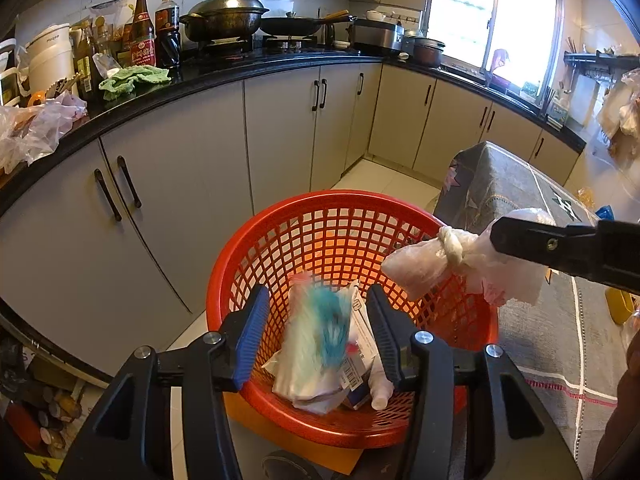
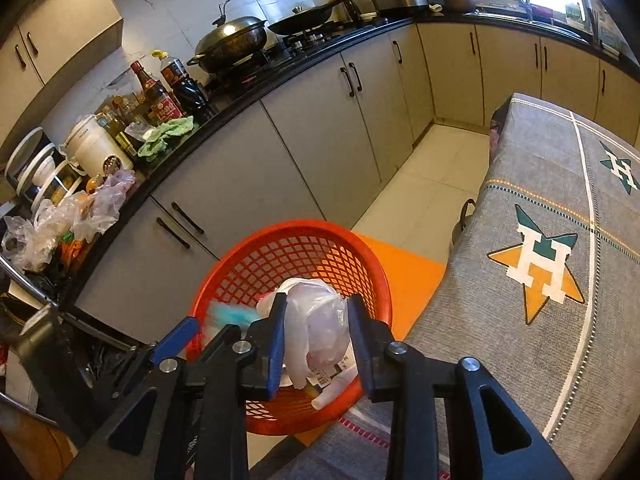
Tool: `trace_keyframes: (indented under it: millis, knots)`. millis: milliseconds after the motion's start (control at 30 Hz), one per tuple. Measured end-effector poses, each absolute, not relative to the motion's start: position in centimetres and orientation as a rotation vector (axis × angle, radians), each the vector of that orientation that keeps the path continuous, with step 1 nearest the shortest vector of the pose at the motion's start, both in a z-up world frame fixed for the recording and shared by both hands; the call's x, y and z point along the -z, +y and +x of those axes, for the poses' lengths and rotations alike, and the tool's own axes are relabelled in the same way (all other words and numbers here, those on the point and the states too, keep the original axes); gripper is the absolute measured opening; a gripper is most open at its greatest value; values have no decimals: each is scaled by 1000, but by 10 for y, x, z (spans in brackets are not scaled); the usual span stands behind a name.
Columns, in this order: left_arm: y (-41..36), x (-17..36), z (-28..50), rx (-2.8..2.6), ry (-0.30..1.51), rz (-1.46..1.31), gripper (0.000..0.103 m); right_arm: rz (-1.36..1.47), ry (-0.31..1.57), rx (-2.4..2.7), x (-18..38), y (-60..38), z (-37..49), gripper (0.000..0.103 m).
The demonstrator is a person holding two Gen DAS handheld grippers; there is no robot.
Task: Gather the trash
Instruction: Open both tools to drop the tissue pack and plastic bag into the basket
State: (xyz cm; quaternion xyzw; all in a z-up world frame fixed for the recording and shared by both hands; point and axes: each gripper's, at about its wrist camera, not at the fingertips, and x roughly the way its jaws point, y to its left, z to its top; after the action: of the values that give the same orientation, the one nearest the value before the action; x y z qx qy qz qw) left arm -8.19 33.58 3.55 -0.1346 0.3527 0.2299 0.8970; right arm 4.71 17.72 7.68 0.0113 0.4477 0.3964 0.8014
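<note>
A red mesh basket point(image 1: 328, 216) stands on the floor beside the table and shows in the right wrist view point(image 2: 280, 236) too. My left gripper point(image 1: 316, 332) is open above it. A blurred white-and-teal packet point(image 1: 316, 344) is between its fingers, in the air over the basket, not gripped. A box and a small white bottle point(image 1: 380, 388) lie in the basket. My right gripper point(image 2: 316, 332) is shut on a knotted pale plastic bag point(image 2: 320, 320), held over the basket's right rim; the bag shows in the left wrist view point(image 1: 432, 268).
A table with a grey star-patterned cloth point(image 2: 560, 240) is at the right. A black counter point(image 1: 168, 84) with bottles, a green cloth, plastic bags and a wok on the stove runs along grey cabinets. An orange mat point(image 2: 404, 268) lies under the basket.
</note>
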Motion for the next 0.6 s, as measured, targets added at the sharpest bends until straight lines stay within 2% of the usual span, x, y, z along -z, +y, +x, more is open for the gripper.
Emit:
trace_keyframes:
  millis: [167,600]
  knots:
    - [336,-33,-81,-468,733,-284,53,35,932,-862,-86,172,42,38]
    - [330,-41,-86,-473,712,-286,57,50,915,-876,-96,168,38,39]
